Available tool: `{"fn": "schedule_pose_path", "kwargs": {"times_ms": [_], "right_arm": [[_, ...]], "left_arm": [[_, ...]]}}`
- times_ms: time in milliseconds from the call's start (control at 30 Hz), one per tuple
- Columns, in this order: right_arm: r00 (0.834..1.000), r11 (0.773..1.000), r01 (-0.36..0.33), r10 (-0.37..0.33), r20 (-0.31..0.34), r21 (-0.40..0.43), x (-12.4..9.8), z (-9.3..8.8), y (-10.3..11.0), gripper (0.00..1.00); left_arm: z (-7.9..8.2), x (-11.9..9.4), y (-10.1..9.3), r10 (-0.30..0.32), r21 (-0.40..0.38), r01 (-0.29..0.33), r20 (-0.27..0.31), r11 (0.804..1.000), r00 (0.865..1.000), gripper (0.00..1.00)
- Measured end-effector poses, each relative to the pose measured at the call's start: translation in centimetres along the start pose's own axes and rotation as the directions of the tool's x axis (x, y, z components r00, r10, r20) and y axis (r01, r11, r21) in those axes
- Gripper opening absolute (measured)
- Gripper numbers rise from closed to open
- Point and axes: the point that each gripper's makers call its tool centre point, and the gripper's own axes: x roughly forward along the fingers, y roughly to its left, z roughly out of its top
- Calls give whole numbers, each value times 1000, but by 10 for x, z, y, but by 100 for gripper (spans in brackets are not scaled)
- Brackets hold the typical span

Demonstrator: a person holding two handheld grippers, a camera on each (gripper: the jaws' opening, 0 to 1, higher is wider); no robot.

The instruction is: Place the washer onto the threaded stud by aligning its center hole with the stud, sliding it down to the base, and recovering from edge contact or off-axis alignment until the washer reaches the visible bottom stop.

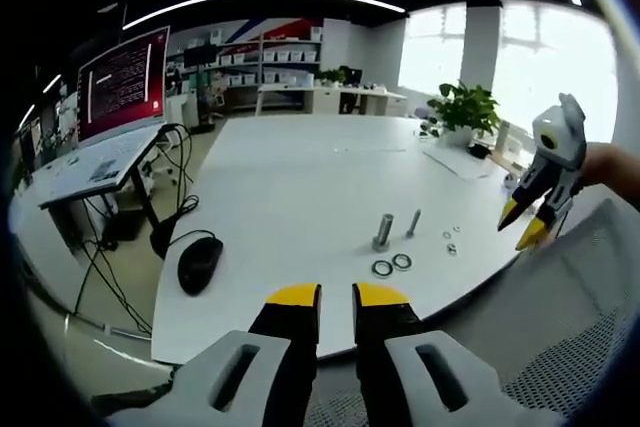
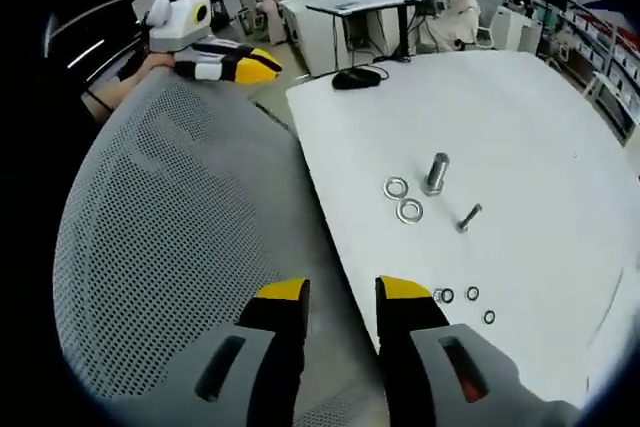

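On the white table (image 1: 300, 177) a threaded stud (image 1: 383, 231) stands upright, with two flat washers (image 1: 382, 268) lying just in front of it. My left gripper (image 1: 337, 297) hovers short of the table's near edge, its jaws a narrow gap apart and holding nothing. In the right gripper view, the stud (image 2: 435, 173) has the two washers (image 2: 396, 187) to its left. My right gripper (image 2: 343, 292) is open and empty above the table's edge, well short of the washers. Each gripper shows in the other's view: the right gripper (image 1: 520, 227) and the left gripper (image 2: 255, 65).
A loose bolt (image 2: 468, 217) lies beside the stud, and several small rings (image 2: 472, 293) are scattered nearby. A black mouse (image 1: 200, 263) sits at the table's left edge. A grey mesh chair back (image 2: 170, 247) stands against the table. A potted plant (image 1: 465, 107) sits at the far side.
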Motion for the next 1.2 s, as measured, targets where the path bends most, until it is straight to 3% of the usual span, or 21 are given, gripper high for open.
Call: {"fn": "schedule_pose_path", "kwargs": {"times_ms": [200, 367, 833, 1200], "right_arm": [[997, 991, 34, -43, -68, -131, 19, 1, -21, 29], [990, 984, 55, -76, -117, -171, 33, -2, -39, 29], [970, 977, 61, -107, -220, -206, 81, -7, -74, 36], [959, 978, 16, -74, -273, -206, 116, -6, -78, 37]], "left_arm": [[-1, 0, -1, -5, 6, 5, -5, 1000, 1000, 10], [0, -1, -1, -6, 4, 6, 2, 1000, 1000, 11], [1, -1, -2, -10, 0, 10, 9, 1000, 1000, 13], [1, -1, -3, -10, -3, 10, 14, 1000, 1000, 13]]}}
